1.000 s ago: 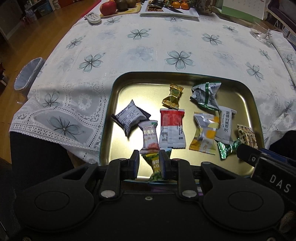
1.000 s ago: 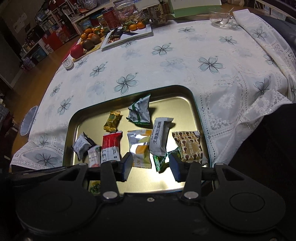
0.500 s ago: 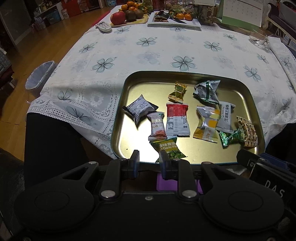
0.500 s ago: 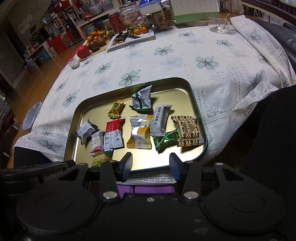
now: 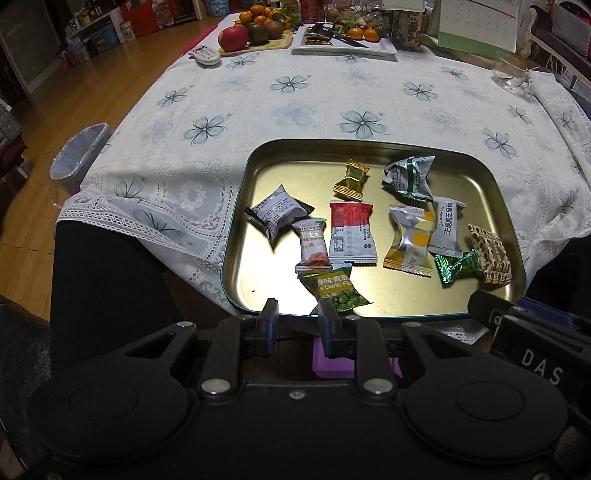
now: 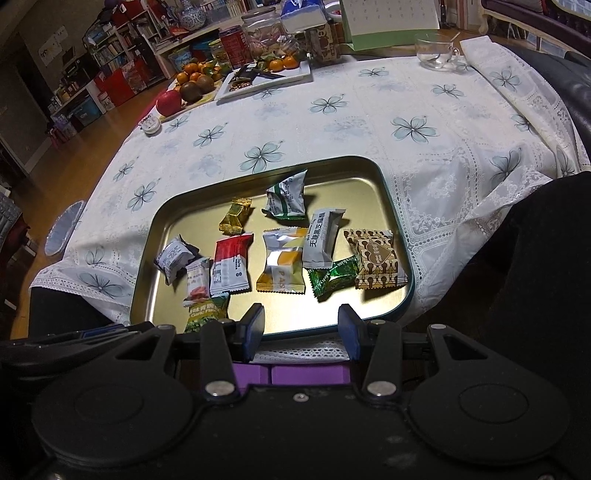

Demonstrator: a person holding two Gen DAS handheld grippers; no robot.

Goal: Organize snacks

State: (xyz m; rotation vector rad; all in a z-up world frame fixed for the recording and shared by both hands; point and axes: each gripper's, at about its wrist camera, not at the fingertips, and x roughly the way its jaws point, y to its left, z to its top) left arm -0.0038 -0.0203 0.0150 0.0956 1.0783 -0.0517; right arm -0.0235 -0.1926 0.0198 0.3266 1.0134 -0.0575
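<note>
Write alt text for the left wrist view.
A gold metal tray near the table's front edge holds ten wrapped snacks. The left gripper hangs open and empty over the tray's near rim. A floral tablecloth covers the table, with fruit at the far end.

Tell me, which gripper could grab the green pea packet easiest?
Probably the left gripper: the green pea packet lies just beyond its open fingertips. The right gripper sits further along the tray.

Ten wrapped snacks point(image 5: 352, 233) lie in one gold tray point(image 5: 480, 177) on one table point(image 5: 295, 107).
</note>
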